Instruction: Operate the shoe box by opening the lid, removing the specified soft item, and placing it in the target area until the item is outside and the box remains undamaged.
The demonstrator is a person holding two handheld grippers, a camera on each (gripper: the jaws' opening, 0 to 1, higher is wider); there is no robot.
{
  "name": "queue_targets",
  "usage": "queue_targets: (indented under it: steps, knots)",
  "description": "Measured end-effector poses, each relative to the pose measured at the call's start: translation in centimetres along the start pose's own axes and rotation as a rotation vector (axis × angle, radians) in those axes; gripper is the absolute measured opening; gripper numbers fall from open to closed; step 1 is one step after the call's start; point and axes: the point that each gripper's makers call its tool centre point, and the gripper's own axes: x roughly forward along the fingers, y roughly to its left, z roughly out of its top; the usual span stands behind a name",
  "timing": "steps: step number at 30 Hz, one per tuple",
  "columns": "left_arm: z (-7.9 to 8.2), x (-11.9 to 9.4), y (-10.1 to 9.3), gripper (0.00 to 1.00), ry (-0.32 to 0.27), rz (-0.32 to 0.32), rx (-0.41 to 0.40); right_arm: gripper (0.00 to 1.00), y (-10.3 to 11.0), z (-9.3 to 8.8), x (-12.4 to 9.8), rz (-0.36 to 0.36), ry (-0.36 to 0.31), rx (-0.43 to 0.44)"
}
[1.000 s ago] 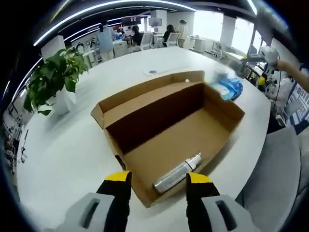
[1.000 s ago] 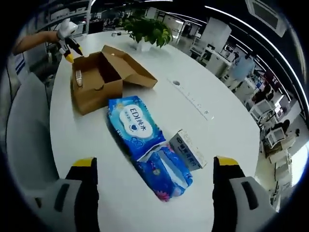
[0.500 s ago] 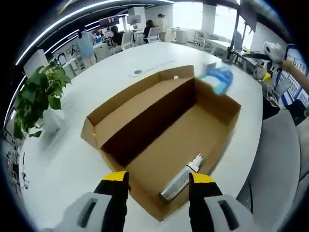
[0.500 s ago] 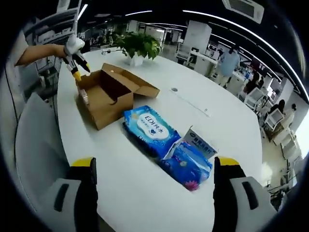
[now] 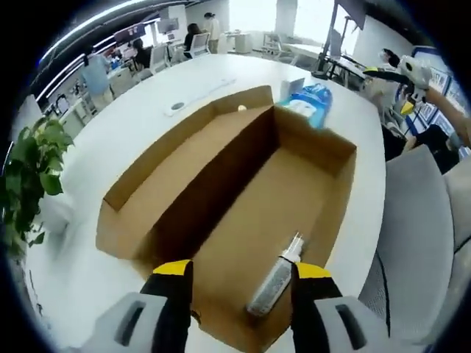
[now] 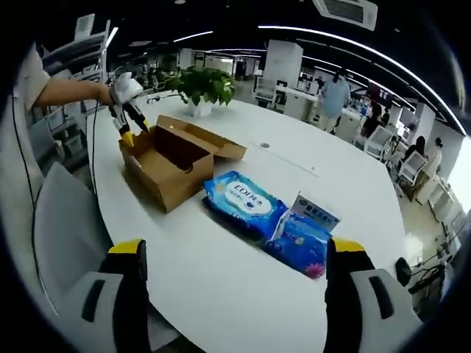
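The cardboard shoe box (image 5: 243, 184) lies open on the white table, its lid (image 5: 169, 169) folded out to the left. A silver bottle (image 5: 276, 283) rests on the box floor near its front wall. My left gripper (image 5: 241, 278) hovers open just above that front wall, the bottle between its yellow-tipped jaws. Blue soft packs (image 5: 309, 99) lie past the box's far end. In the right gripper view the box (image 6: 173, 158) is at the left with the left gripper (image 6: 126, 112) over it. A blue wipes pack (image 6: 243, 198) and a flowered blue pack (image 6: 302, 239) lie ahead of my open, empty right gripper (image 6: 235, 257).
A potted plant (image 6: 202, 84) stands on the table behind the box. A grey chair (image 5: 419, 243) sits close to the table edge. A small white-and-blue pack (image 6: 318, 213) leans on the flowered pack. People and desks fill the office beyond.
My left gripper has come closer over the box, so the box looks larger. My right gripper has pulled back from the blue packs, which now look smaller and farther.
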Motion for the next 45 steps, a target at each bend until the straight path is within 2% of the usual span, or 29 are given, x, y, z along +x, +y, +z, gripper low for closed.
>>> queue_targets:
  steps: [6,13,16,20,23,27,33,45]
  knots:
    - [0.2,1.3,-0.6,0.59,0.068,-0.086,0.089,0.96,0.8,-0.2,-0.6,-0.008,-0.013,0.042]
    - [-0.4,2.5,-1.1,0.59,0.175,-0.182,0.218,0.96,1.9,-1.0,-1.1,-0.011,-0.010,0.080]
    - [-0.7,2.9,-1.2,0.59,0.213,-0.216,0.304,0.96,2.1,-1.4,-1.2,-0.017,-0.005,0.095]
    - [-1.8,3.4,-1.3,0.61,0.294,-0.270,0.330,0.96,2.3,-2.0,-1.4,-0.022,0.008,0.114]
    - [-2.3,3.8,-1.5,0.63,0.330,-0.299,0.365,0.96,2.4,-2.3,-1.5,-0.028,0.018,0.117]
    - [-2.6,4.3,-1.7,0.62,0.352,-0.327,0.381,0.96,2.4,-2.6,-1.6,-0.037,0.025,0.124]
    - [-3.6,4.9,-1.5,0.61,0.406,-0.331,0.424,0.96,2.5,-2.7,-1.7,-0.047,0.025,0.137]
    - [-4.1,6.3,-1.9,0.54,0.363,-0.293,0.409,0.96,3.3,-2.2,-0.5,-0.030,0.017,0.145]
